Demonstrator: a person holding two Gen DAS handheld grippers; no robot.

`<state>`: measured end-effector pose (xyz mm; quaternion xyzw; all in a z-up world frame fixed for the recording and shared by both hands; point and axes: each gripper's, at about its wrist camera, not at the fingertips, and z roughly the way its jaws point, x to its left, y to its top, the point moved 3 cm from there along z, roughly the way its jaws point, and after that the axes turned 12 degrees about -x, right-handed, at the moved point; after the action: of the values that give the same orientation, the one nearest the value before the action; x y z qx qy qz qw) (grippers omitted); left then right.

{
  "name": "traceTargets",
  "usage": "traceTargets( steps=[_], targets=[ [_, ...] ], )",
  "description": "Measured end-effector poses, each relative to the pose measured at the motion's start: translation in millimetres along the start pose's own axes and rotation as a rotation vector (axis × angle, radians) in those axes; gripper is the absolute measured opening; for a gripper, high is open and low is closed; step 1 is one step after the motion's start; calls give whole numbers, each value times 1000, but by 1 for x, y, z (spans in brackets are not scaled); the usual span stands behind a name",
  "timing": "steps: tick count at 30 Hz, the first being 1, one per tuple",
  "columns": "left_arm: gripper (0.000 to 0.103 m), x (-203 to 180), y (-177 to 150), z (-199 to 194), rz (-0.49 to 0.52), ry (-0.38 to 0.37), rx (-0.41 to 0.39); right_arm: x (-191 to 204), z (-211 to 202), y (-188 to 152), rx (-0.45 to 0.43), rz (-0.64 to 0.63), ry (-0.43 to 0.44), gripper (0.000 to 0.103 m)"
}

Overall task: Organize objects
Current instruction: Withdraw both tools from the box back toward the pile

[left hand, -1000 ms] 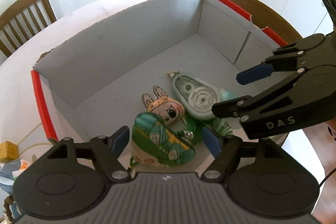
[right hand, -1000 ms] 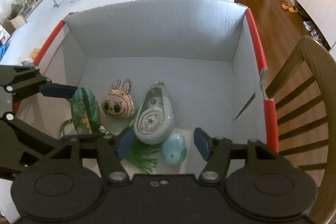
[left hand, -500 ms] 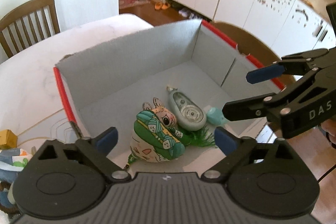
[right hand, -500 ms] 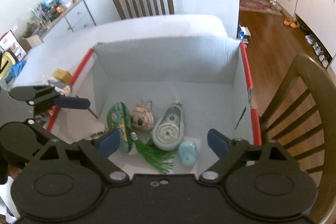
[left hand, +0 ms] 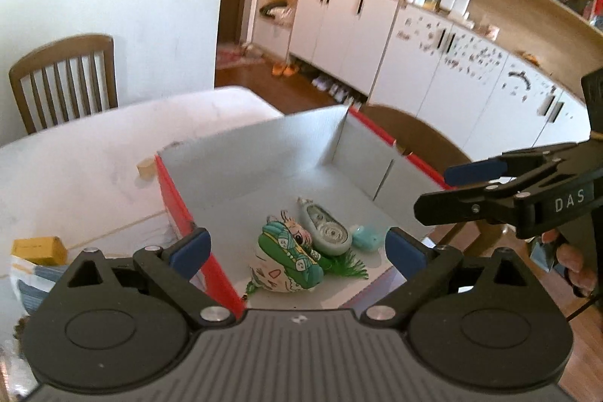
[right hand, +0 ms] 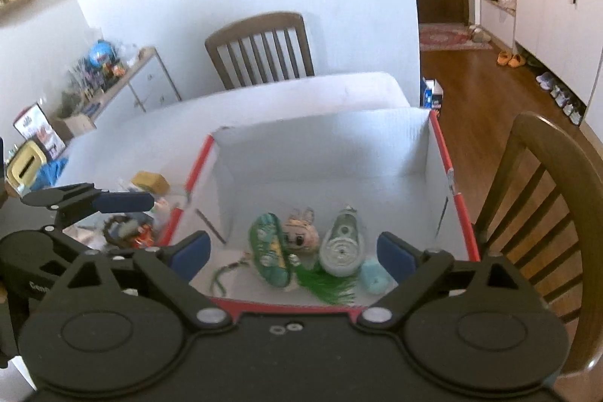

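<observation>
A grey cardboard box (left hand: 264, 153) with red edges stands on the white table. Near its front wall lie a green patterned pouch (left hand: 290, 262), a bunny-face toy (left hand: 297, 234), a correction-tape dispenser (left hand: 328, 232), a small light-blue object (left hand: 365, 238) and a green tassel (left hand: 346, 266). My left gripper (left hand: 297, 247) is open above the box's front left corner, holding nothing. My right gripper (right hand: 293, 249) hovers over the front edge of the box (right hand: 320, 142); its jaws are opening with nothing between them. The pouch (right hand: 269, 251) and dispenser (right hand: 341, 245) lie well below it.
A wooden chair (right hand: 546, 213) stands against the box's right side, and another chair (right hand: 260, 48) is at the table's far end. Left of the box are a yellow packet (left hand: 37, 249), a small wooden block (left hand: 146, 170) and mixed clutter (right hand: 128, 228). A person's hand (left hand: 573, 262) holds the right gripper.
Both grippers have opened wide and lifted up and back out of the box. The pouch and the light-blue object, earlier between the fingers, now lie free on the box floor.
</observation>
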<state>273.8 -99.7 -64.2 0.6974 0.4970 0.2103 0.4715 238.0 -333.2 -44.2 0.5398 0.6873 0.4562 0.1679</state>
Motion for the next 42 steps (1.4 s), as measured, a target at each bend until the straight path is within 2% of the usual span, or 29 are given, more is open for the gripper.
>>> traceTargets(
  steps=[3,10,13,18,23,32,39,42],
  targets=[
    [100,9,1,-23,-1,-14,-36,17,-17,-3,-57,4,-2,101],
    [103,39,-10,-73,-16,-42,-74,65,-39,-13,-150,-4,-27,102],
    [103,50,-18,-95,-1,-27,-97,88,-40,-18,-182,-21,-38,102],
    [103,75,-24,-131,23,21,-112,125,-32,-24,-187,-23,-32,102],
    [103,107,-31,-166,26,72,-143,158,-16,-29,-167,-47,-15,102],
    [103,169,-63,-204,-27,143,-124,215,22,-37,-101,-128,16,102],
    [103,212,-87,-212,-77,197,-118,244,61,-49,-22,-185,24,101],
    [103,231,-103,-206,-88,233,-85,255,79,-60,19,-220,36,100]
  ],
)
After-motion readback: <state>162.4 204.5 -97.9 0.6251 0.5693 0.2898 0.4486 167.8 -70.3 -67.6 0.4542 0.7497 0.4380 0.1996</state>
